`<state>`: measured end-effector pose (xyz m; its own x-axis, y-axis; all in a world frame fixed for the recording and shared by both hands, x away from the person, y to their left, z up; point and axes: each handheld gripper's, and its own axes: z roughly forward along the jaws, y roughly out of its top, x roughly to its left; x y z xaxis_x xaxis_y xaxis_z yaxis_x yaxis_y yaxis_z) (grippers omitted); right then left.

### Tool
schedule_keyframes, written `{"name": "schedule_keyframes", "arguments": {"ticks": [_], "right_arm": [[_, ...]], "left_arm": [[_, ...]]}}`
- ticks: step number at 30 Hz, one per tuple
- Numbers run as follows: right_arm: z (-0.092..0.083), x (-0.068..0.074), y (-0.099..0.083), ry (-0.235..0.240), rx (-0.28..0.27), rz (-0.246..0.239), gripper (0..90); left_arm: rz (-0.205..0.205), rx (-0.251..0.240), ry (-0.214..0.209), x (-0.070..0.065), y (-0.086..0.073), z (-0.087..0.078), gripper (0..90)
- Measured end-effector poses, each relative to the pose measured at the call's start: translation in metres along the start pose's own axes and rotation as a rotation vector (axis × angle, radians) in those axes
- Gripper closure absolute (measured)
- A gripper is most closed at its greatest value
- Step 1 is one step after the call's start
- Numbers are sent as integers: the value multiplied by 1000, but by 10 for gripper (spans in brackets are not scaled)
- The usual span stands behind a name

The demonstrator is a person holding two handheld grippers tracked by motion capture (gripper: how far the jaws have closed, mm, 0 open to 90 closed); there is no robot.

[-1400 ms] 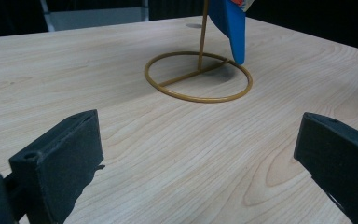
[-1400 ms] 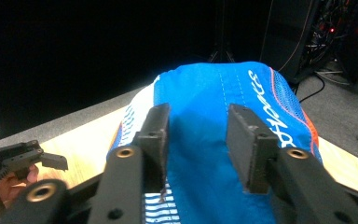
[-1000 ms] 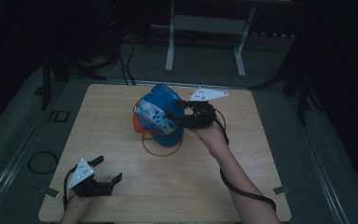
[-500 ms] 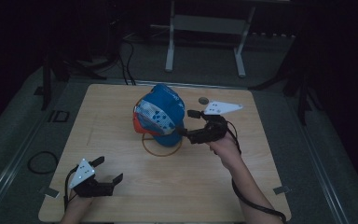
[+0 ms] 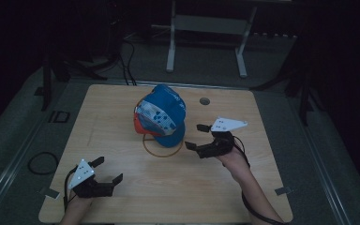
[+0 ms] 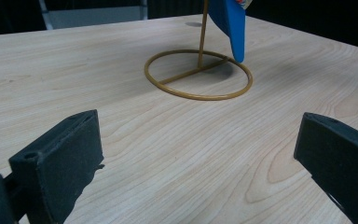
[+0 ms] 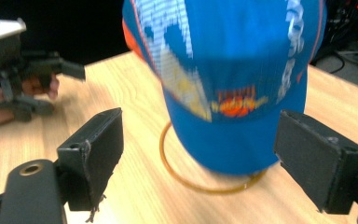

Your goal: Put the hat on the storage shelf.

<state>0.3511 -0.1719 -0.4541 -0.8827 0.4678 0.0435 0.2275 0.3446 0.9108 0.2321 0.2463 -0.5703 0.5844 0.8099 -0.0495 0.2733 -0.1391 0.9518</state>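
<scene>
A soft, light cap (image 5: pixel 161 116) hangs on a wire stand (image 5: pixel 163 145); its stiff brim grips best. Right gripper (image 5: pixel 200 137), just beside it, has just opened wide, empty; left gripper (image 5: pixel 108 169), well apart, gapes empty.

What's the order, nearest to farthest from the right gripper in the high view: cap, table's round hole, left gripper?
From the right gripper:
1. cap, just to its left on the wire stand.
2. round hole, beyond it near the table's far edge.
3. left gripper, across the table at the near left corner.
</scene>
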Motion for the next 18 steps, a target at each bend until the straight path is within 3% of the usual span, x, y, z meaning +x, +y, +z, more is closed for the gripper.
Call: {"name": "schedule_keyframes", "arguments": {"ticks": [14,18], "right_arm": [[2,-9,-49,17,88,-2,160],[2,-12,-65,27,105,22,160]], "left_arm": [[3,6,2,1,0,1,15],[1,5,2,1,0,1,14]]}}
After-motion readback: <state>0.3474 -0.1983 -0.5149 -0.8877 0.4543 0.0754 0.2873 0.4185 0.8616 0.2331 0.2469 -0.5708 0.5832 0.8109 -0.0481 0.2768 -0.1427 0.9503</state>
